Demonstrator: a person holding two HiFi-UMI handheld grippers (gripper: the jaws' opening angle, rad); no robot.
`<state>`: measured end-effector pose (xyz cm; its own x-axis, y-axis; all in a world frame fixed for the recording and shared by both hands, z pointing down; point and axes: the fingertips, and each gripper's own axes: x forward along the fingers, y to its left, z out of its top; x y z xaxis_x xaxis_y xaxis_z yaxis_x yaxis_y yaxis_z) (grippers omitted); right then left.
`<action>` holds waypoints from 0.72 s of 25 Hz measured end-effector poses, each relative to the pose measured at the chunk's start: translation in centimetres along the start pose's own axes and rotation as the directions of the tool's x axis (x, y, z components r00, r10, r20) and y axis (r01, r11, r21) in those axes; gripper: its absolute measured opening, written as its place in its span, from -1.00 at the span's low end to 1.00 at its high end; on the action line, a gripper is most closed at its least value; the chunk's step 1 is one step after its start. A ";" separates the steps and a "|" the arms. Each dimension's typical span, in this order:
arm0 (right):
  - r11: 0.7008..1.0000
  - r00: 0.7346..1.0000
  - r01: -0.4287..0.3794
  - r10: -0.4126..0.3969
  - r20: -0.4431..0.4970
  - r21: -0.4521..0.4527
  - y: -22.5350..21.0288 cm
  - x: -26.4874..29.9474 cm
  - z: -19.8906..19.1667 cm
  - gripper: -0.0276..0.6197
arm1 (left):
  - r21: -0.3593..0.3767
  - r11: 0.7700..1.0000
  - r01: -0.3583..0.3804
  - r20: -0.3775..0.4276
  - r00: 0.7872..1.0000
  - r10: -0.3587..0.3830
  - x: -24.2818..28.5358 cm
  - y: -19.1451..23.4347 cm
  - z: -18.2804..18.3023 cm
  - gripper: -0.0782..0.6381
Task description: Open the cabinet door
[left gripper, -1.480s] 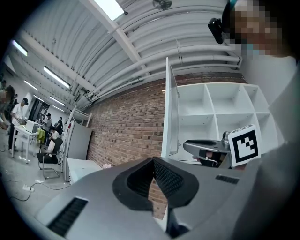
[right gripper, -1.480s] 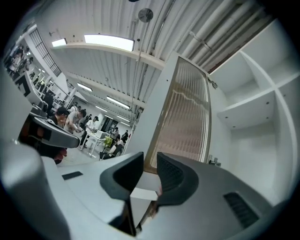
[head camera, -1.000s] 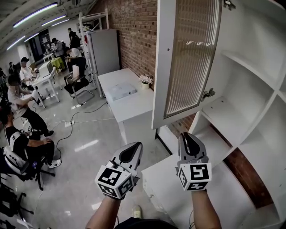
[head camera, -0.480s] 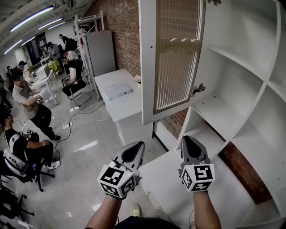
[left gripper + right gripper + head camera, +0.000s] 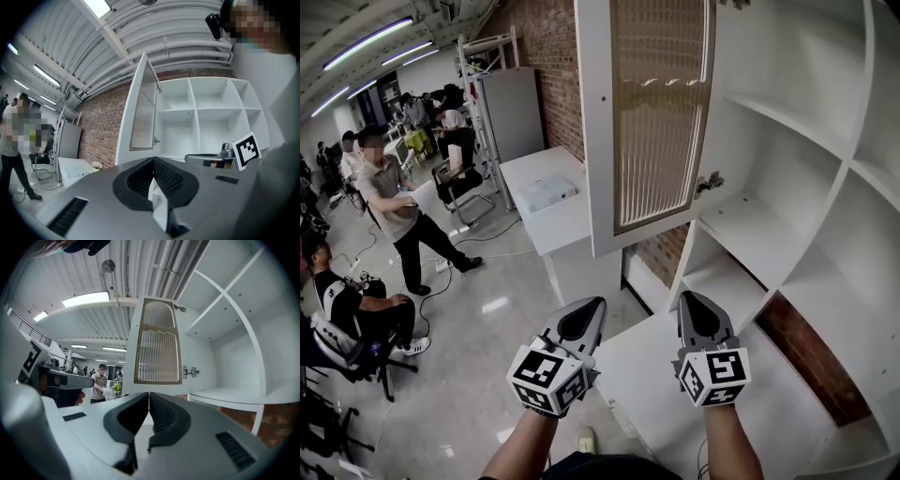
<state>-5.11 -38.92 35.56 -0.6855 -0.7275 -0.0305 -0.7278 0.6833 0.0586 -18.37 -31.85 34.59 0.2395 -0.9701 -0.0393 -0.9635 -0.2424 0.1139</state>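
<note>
1. The door (image 5: 661,112) is seen swung wide open, hung on the left edge of the cabinet (image 5: 825,216).
2. The right gripper (image 5: 694,309) is held closed and empty, below the door's lower edge and clear of it.
3. The left gripper (image 5: 581,314) is likewise held closed on nothing, below the door's lower left corner, well apart from it.

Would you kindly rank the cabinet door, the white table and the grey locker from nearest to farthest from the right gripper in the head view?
1. cabinet door, open, ahead of the right gripper.
2. white table, beyond, lower left.
3. grey locker, farthest, by the brick wall.
</note>
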 end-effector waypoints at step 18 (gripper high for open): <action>0.999 0.999 -0.038 0.038 -0.012 -0.003 0.3 -0.8 -0.5 -0.90 | 0.000 1.000 -0.004 0.004 1.000 0.004 0.0 -1.0 0.2 -0.76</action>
<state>-4.72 -38.16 36.10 -0.7122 -0.7017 -0.0162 -0.7012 0.7103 0.0622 -17.47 -31.59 34.27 0.2348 -0.9711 -0.0423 -0.9645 -0.2382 0.1137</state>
